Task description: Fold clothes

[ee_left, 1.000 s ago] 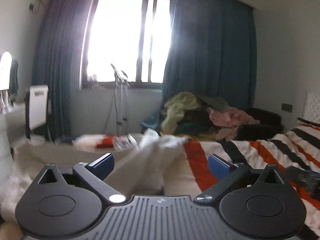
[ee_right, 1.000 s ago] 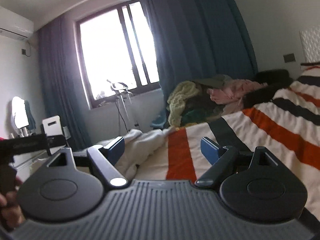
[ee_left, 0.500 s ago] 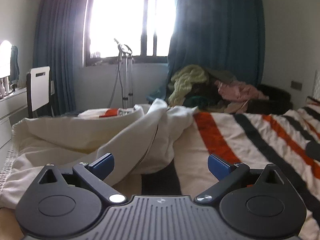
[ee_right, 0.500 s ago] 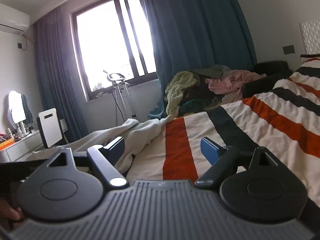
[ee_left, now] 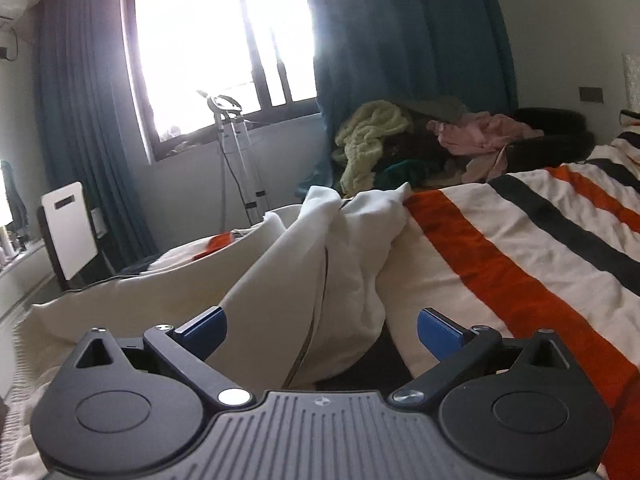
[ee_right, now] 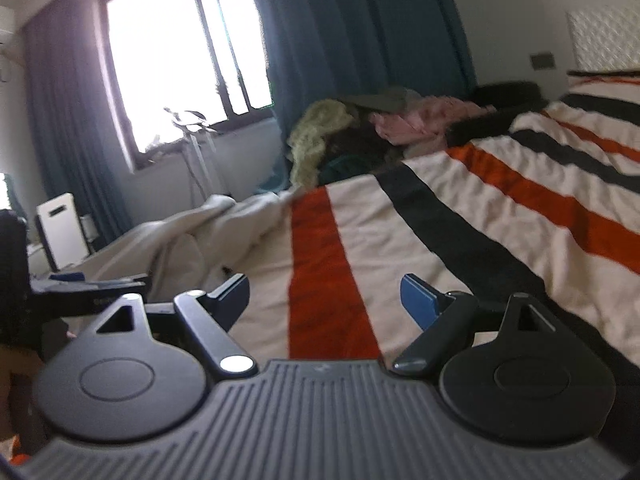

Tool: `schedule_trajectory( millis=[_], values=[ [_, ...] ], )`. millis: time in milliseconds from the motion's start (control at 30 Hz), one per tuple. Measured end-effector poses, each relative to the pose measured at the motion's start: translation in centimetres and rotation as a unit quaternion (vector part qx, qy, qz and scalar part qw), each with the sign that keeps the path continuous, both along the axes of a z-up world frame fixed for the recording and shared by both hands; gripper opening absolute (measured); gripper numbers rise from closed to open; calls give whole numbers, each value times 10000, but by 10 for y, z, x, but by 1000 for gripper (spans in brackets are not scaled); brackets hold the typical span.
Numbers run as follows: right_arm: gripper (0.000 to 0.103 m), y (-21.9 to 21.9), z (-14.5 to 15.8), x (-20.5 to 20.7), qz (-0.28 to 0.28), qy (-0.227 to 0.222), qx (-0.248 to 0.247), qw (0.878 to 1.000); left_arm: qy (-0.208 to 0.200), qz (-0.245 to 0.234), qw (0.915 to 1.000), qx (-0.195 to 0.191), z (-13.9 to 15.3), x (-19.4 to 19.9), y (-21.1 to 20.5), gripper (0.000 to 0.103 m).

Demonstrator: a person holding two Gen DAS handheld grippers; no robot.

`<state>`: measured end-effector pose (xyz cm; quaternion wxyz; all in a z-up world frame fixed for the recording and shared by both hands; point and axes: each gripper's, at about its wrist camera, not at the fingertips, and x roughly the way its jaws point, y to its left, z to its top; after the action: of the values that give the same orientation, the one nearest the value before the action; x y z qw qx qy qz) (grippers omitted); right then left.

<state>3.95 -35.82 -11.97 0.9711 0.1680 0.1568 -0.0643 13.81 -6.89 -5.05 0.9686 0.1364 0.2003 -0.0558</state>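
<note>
Your left gripper (ee_left: 322,326) has dropped close over the cream garment (ee_left: 340,264) — jaws spread, empty | right gripper (ee_right: 324,294) spread too, over the blanket (ee_right: 460,216) — garment bunched, unfolded.

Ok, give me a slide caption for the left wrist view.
Open left gripper poised over a crumpled cream garment on a striped bedspread.

Garment (ee_left: 320,264) lies on bed (ee_left: 520,248), left of blanket's middle; clothes pile (ee_left: 420,140) behind bed; chair (ee_left: 68,236) far left, window (ee_left: 220,48) behind.
</note>
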Motion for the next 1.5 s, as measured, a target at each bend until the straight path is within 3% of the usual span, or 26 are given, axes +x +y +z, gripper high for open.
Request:
schedule_trajectory(
  millis=[233, 333, 500, 633, 733, 800, 867, 900, 933, 1000, 1133, 1300, 1433, 1500],
  values=[
    [84, -11, -17, 26, -280, 309, 417, 9983, -201, 319, 9991, 187, -20, 57, -19, 102],
    [84, -15, -26, 40, -391, 357, 402, 9978, -488, 382, 9964, 581, -19, 96, -39, 101],
    [84, -23, -44, 66, -534, 438, 351, 9970, -771, 377, 9935, 744, -12, 174, -72, 101],
    [84, -32, -58, 82, -595, 566, 502, 9954, -662, 347, 9909, 1123, -28, 237, -100, 97],
    [84, -39, -68, 95, -640, 663, 616, 9938, -421, 692, 9890, 1240, -44, 279, -107, 93],
    [84, -44, -75, 103, -670, 727, 691, 9927, -269, 945, 9892, 1092, -49, 299, -105, 82],
    [84, -46, -79, 109, -684, 756, 706, 9923, -110, 981, 9922, 767, -50, 309, -101, 43],
    [84, -45, -80, 110, -682, 751, 680, 9925, -39, 947, 9937, 596, -49, 311, -99, 29],
    [85, -45, -80, 111, -679, 747, 655, 9927, -12, 877, 9947, 532, -47, 308, -98, 5],
    [85, -43, -82, 114, -675, 737, 603, 9932, -80, 593, 9975, 384, -37, 294, -96, 4],
    [84, -40, -85, 119, -666, 719, 501, 9939, -380, -297, 9988, 88, -7, 225, -95, 3],
    [84, -42, -74, 105, -716, 517, 555, 9946, -883, -1331, 9870, -168, 33, 105, -93, 3],
    [84, -40, -59, 86, -744, 339, 423, 9958, -654, -1702, 9805, -740, 37, 15, -77, 3],
    [84, -39, -51, 75, -760, 240, 334, 9963, -471, -1661, 9803, -957, 24, -24, -67, 3]
  ],
)
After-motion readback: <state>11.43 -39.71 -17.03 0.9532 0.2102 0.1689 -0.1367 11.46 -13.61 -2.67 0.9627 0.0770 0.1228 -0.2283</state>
